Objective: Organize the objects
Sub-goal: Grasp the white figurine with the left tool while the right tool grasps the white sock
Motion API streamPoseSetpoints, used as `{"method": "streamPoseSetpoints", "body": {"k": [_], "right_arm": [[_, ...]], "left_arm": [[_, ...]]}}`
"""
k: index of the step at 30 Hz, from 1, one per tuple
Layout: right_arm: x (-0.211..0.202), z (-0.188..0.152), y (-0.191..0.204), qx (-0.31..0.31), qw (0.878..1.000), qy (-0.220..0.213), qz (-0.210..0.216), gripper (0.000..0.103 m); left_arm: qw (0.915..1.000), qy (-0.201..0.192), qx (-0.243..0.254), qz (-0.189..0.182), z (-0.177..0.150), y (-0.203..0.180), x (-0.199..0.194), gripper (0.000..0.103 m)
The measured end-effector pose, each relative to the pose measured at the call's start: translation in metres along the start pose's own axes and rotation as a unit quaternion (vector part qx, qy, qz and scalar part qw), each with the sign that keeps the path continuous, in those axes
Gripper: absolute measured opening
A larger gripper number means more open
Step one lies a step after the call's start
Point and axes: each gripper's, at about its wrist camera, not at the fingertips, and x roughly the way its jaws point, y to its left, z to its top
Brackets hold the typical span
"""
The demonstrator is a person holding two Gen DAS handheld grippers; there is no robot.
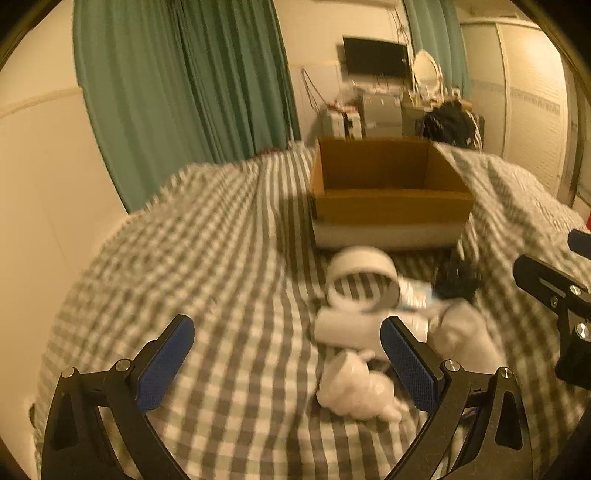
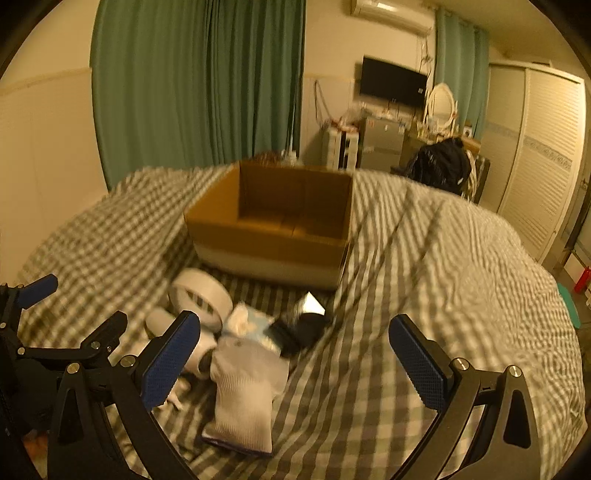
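Both claws, left (image 1: 286,363) and right (image 2: 295,363), gape empty; white sock (image 2: 243,395) lies lengthwise toward the cardboard box (image 2: 269,236).

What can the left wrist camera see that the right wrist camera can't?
Only the left wrist view shows the small crumpled white plastic bag near the open left gripper.

Only the right wrist view shows the air conditioner up on the wall, the red bottle on the floor, and the whole white sock beside the open right gripper.

Both show the cardboard box, the white tape roll, the checked blanket and the green curtain.
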Motion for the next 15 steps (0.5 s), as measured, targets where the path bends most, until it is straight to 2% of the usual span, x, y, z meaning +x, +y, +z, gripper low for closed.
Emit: {"method": "streamPoseSetpoints", "body": {"k": [8, 9, 10, 15], "right_arm": [[0.028, -0.017, 0.003, 0.001, 0.998, 0.055, 0.018, 0.1], [0.031, -0.019, 0.003, 0.002, 0.998, 0.061, 0.02, 0.099], [0.034, -0.019, 0.004, 0.002, 0.998, 0.065, 0.022, 0.099], [0.052, -0.028, 0.006, 0.001, 0.994, 0.1, 0.041, 0.096]], "left_arm": [[0.9953, 0.072, 0.033, -0.055, -0.018, -0.024, 0.032, 0.103], [0.9778, 0.062, 0.131, -0.151, -0.022, -0.026, 0.036, 0.102], [0.9754, 0.076, 0.137, -0.156, -0.025, -0.03, 0.042, 0.101], [0.9672, 0.107, 0.141, -0.182, -0.03, -0.037, 0.058, 0.077]]}}
